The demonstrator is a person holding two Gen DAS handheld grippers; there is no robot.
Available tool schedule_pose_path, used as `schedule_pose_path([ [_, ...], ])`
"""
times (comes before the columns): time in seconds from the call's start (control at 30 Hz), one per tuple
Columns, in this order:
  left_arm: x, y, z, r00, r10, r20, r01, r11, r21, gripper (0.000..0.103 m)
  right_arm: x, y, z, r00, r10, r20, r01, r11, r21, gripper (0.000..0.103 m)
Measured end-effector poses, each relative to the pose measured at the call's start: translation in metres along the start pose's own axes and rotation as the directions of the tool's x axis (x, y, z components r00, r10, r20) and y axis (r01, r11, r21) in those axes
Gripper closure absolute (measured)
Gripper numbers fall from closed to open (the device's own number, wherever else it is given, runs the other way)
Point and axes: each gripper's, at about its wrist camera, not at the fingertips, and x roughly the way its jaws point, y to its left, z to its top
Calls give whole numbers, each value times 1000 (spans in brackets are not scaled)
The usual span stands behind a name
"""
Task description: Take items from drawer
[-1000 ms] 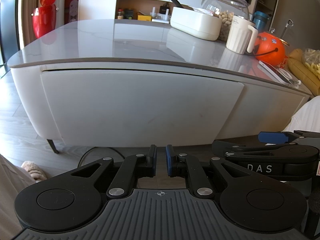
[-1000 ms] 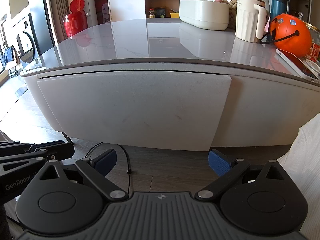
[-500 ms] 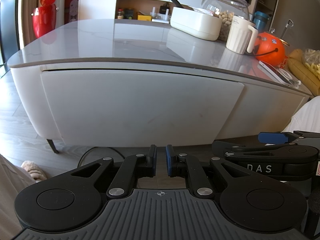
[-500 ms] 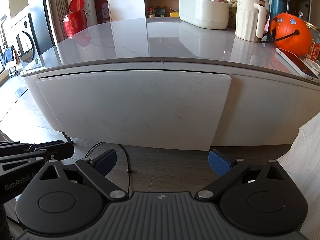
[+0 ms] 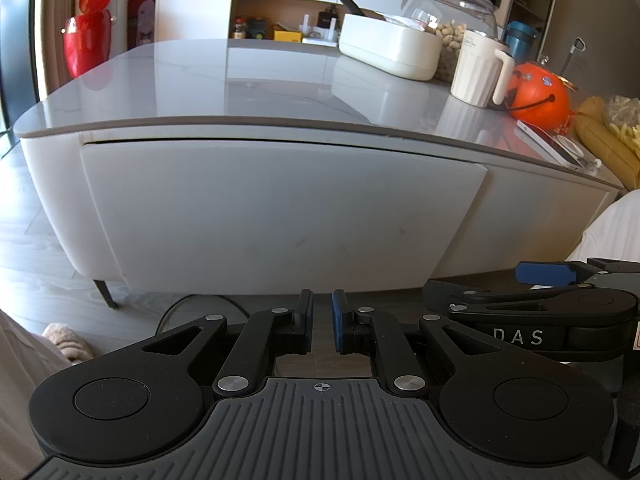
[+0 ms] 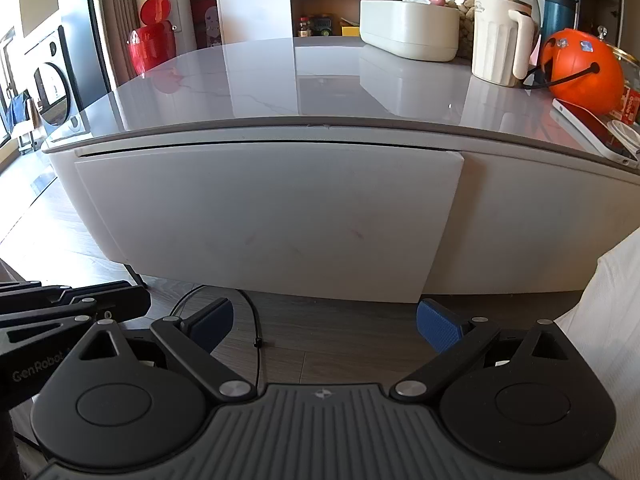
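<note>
Facing the closed drawer (image 6: 268,216), both tools short of its front edge

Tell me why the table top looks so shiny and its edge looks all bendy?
In the left wrist view, bright daylight makes the glossy table top mirror the white box; in the right wrist view, it mirrors the red bin too. In both views the fisheye lens bows the drawer front and the table edge into curves; everything stays sharp, no blur.

The drawer (image 5: 280,216) front is seen fully closed under the grey tabletop (image 5: 248,92). The left gripper (image 5: 320,322) is held low before it, jaws nearly together with nothing between. A white pitcher (image 5: 480,68) and orange pumpkin bucket (image 5: 540,96) are parked top right.
</note>
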Motion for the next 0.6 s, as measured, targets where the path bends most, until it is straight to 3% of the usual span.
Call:
schedule_pose_path([
  [0.27,4,-1,0,1000,-5,-17,5,1000,-4,92,-2,2,5,1000,9,-18,-9,1000,14,4],
  [0.6,25,10,21,994,-35,-107,34,999,-13,91,14,-12,21,993,60,-101,-47,991,122,4],
])
